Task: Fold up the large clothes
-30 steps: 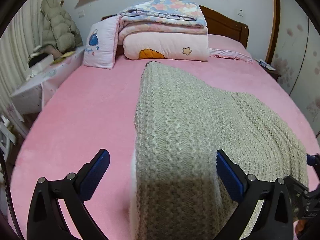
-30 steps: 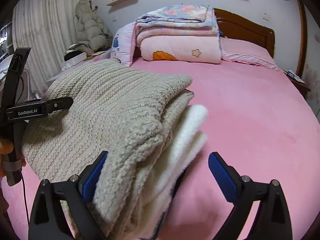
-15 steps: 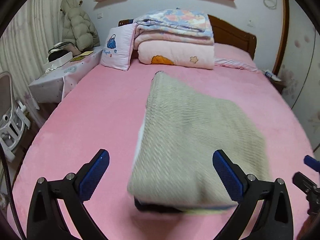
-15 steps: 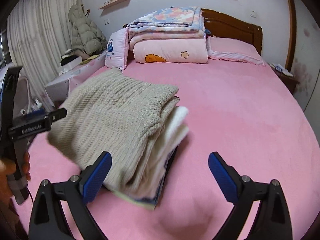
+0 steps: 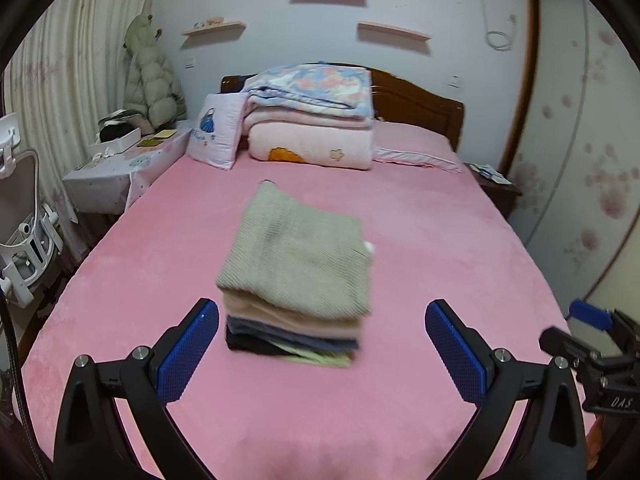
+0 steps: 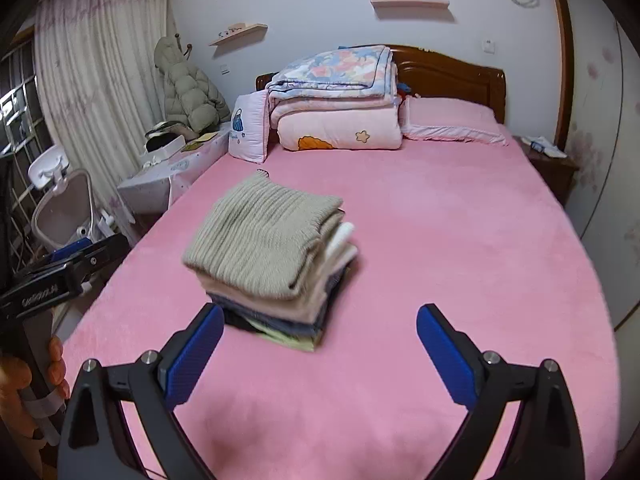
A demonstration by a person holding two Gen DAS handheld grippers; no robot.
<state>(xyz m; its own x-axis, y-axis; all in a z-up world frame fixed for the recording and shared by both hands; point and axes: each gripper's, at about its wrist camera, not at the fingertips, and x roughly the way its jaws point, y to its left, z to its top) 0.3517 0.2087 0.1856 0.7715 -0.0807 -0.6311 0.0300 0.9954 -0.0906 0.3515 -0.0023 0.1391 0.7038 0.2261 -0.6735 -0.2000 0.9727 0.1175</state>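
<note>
On the pink bed, a blurred stack of folded clothes hides its lower layers. Left claw and right claw hover before it, wide open, empty.

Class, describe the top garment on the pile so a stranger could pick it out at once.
Find the pink bed; in its middle stands a stack of folded clothes. The top piece is a beige knit sweater, ribbed and chunky, unlike the smoother pink, blue, black and yellow layers beneath it.
</note>
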